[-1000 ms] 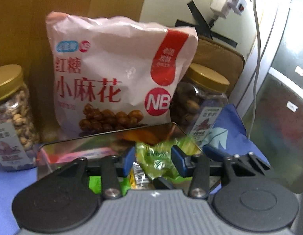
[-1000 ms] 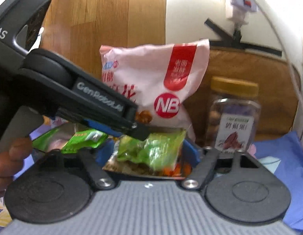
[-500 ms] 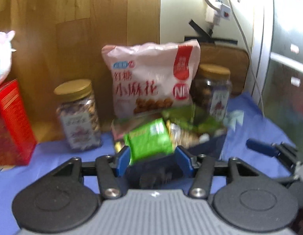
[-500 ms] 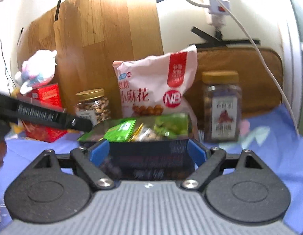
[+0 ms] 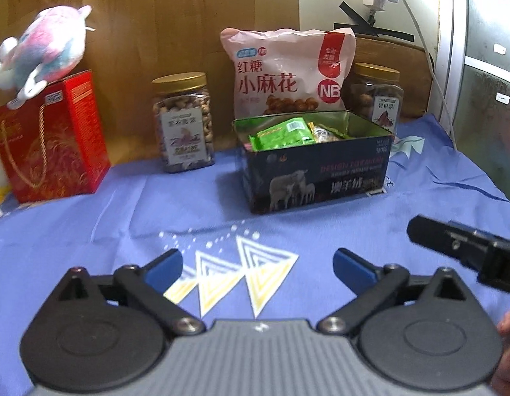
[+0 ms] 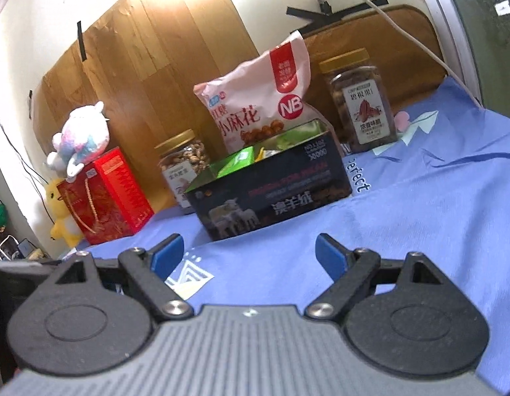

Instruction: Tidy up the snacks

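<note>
- Toward the back edge of the blue-clothed surface (image 5: 90, 231) stands the open tin (image 5: 316, 161) – green snack packets (image 5: 281, 133) lie inside it.
- Left hand-held gripper (image 5: 256, 264): jaws opening wide, nothing between them; the tin lies straight ahead, well apart, its long side facing the fingers.
- Right hand-held gripper (image 6: 248, 252): jaws apart, empty – the tin looks somewhat nearer to it.
- Pink bag (image 5: 288, 72) and two jars (image 5: 182, 122) stand behind or beside the tin; judging by this, little remains loose.
</note>
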Demonstrator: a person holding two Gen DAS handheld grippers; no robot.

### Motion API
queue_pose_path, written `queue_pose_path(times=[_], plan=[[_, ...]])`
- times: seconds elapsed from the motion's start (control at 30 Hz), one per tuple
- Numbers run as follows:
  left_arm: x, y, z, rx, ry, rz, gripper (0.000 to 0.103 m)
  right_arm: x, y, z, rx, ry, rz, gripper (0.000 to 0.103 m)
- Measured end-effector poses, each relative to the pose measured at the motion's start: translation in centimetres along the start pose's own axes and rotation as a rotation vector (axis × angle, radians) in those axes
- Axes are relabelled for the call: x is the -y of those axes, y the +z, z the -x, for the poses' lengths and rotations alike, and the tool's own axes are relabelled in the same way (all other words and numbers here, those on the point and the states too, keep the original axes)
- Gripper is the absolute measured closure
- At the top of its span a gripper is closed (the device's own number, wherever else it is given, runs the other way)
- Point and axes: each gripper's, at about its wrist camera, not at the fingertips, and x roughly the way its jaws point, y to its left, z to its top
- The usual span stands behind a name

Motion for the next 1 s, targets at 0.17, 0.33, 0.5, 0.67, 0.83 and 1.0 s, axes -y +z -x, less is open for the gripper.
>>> queue_pose_path(times=[0.17, 0.33, 0.5, 0.67, 0.83, 1.0], plan=[[-0.3, -1.2, 0.9, -0.028, 0.017, 0.008, 0.0, -1.2, -0.5, 1.8, 0.035, 0.015, -0.024, 0.014], [-0.1, -2.4, 1.6, -0.064, 0.027, 0.016, 0.0, -2.2, -1.1, 3.6, 0.05, 0.034, -0.043, 0.014], [0.4, -3.6, 2.3, -0.086, 0.031, 0.025, 0.0, -3.0, -1.8, 4.7, 0.029, 0.043, -0.038, 0.014], [1.0, -4.4, 2.9, -0.076, 0.054, 0.014, 0.0, -3.0, -2.4, 5.5, 0.019, 0.049, -0.057, 0.014], [1.3, -4.7, 2.9, -0.068, 0.064, 0.01, 0.0, -2.7, -2.9, 5.9, 0.01, 0.05, -0.07, 0.014], [1.6, -5.0, 2.7, -0.071, 0.084, -0.013, 0.0, -2.1, -3.2, 5.6, -0.002, 0.055, -0.1, 0.014]])
